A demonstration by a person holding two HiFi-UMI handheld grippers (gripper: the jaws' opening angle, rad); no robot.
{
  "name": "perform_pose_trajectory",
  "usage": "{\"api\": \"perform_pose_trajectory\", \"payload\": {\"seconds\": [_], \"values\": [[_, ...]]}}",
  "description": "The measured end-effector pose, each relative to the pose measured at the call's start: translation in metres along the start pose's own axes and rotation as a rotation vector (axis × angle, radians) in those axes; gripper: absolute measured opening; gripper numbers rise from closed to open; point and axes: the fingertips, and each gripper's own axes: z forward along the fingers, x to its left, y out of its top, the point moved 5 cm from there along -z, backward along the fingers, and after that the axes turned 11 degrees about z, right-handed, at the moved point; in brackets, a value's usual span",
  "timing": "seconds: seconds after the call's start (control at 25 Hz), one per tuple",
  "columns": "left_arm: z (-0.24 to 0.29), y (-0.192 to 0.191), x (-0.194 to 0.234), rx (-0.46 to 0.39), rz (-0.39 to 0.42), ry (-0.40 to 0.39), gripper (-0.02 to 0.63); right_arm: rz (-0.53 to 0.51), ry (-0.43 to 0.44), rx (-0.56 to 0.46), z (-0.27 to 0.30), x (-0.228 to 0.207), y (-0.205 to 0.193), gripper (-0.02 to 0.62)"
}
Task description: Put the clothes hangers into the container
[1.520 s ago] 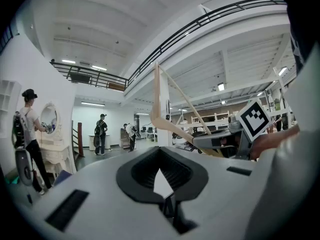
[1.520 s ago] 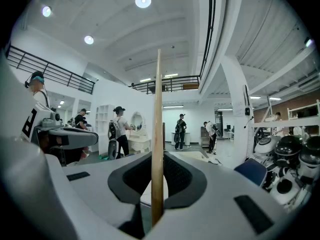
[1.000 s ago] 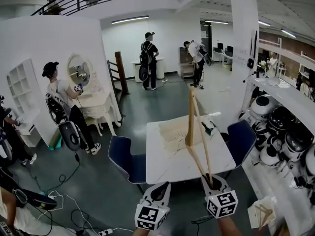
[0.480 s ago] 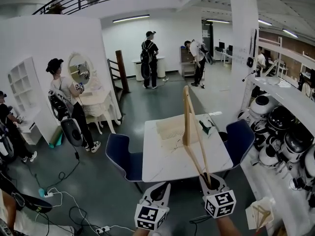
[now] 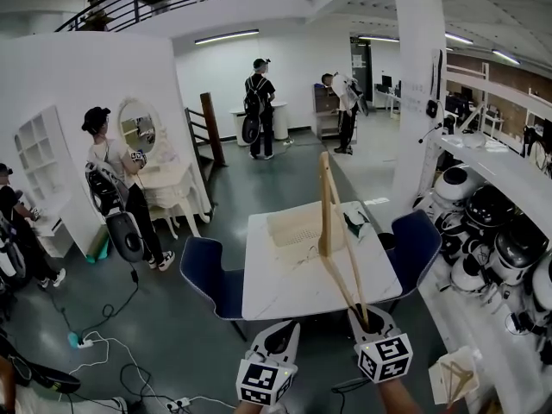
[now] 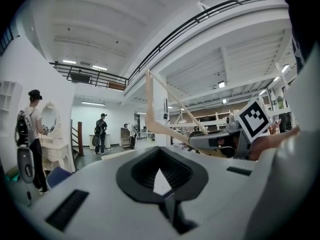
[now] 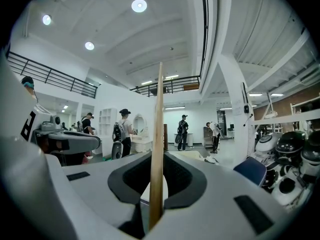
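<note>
One white pillar [image 5: 418, 84] stands behind one white bench [image 5: 285, 296], and one long shelf [image 5: 517, 184] on the right carries round black-and-white appliances too crowded to count. Two blue chairs flank the bench, one on its left [image 5: 211, 283] and one on its right [image 5: 416, 240]. Three people are in plain view: one in a dark cap [image 5: 108, 175] beside a white dresser [image 5: 168, 184] with an oval mirror, and two at the back of the room [image 5: 259, 106] [image 5: 343, 106]. A fourth is cut off by the left edge.

One pale openwork container [image 5: 296, 227] sits on the far half of the bench. One wooden clothes hanger [image 5: 332, 231] is held up in the air on the person's side of the bench, outside the container; in the head view its top crosses in front of the container. One small dark item [image 5: 355, 225] lies on the bench just right of the container.

There are two grippers, side by side and low in the head view. The right gripper [image 5: 369, 322] has its jaws clamped on the hanger's lower end, and its own view shows the wooden strip [image 7: 158, 149] upright between the pads. The left gripper [image 5: 276, 345] has its jaws brought together with nothing between them [image 6: 160, 181]
</note>
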Motion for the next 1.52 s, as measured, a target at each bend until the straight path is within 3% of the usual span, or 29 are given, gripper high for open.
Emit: {"api": "perform_pose_trajectory", "payload": {"seconds": [0.64, 1.52], "values": [[0.016, -0.002, 0.013, 0.0, -0.002, -0.005, 0.003, 0.001, 0.005, -0.017, 0.02, -0.005, 0.008, 0.063], [0.098, -0.019, 0.099, -0.009, 0.001, -0.032, 0.003, 0.011, -0.006, -0.022, 0.133, -0.025, 0.023, 0.063]]}}
